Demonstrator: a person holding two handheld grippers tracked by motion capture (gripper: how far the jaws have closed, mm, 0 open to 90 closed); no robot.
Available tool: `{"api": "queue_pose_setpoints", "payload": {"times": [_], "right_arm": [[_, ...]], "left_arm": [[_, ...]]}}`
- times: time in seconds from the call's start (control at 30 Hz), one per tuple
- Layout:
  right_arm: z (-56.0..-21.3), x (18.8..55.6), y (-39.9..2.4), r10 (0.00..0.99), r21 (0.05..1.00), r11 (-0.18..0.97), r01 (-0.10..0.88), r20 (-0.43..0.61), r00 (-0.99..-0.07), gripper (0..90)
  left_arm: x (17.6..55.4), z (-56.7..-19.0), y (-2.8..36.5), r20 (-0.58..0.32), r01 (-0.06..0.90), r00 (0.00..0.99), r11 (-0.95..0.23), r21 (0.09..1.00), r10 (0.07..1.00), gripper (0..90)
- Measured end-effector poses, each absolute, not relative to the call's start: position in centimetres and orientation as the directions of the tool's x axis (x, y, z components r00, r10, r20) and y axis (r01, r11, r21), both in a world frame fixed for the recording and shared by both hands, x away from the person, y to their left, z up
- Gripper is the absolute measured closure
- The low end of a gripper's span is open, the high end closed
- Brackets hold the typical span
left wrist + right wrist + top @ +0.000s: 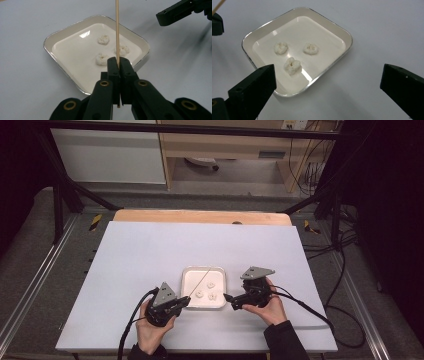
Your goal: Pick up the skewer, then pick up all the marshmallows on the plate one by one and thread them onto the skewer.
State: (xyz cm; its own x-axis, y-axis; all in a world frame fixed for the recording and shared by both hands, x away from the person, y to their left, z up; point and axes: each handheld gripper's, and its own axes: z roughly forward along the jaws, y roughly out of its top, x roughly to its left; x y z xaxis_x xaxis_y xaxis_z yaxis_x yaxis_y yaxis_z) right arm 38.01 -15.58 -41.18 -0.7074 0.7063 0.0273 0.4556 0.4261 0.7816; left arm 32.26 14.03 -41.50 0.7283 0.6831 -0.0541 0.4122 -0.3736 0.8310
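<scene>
White table (150,270); tray (187,285) near front edge; left hand-held gripper (117,63) clamps skewer (116,30)

A: Work surface? 
B: White tabletop (150,265), with a bare wooden strip (200,216) along its far edge. It stands inside a black metal frame (60,195).

A: Floor? 
B: Grey carpet (30,250). Black cables (345,270) lie loose on the right.

A: Behind the table? 
B: Light wooden shelving (225,145) beside a white panel (107,155). Both far sides are dark.
</scene>
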Motion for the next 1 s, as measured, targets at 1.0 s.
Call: {"api": "queue_pose_setpoints", "payload": {"times": [1.0], "right_arm": [[-43.9, 39.6, -11.2, 0.633, 0.765, 0.452, 0.458, 0.087, -0.769, 31.2]], "left_arm": [[32.3, -42.2, 14.5, -0.065, 0.418, 0.711, -0.346, 0.84, 0.7, 88.5]]}}
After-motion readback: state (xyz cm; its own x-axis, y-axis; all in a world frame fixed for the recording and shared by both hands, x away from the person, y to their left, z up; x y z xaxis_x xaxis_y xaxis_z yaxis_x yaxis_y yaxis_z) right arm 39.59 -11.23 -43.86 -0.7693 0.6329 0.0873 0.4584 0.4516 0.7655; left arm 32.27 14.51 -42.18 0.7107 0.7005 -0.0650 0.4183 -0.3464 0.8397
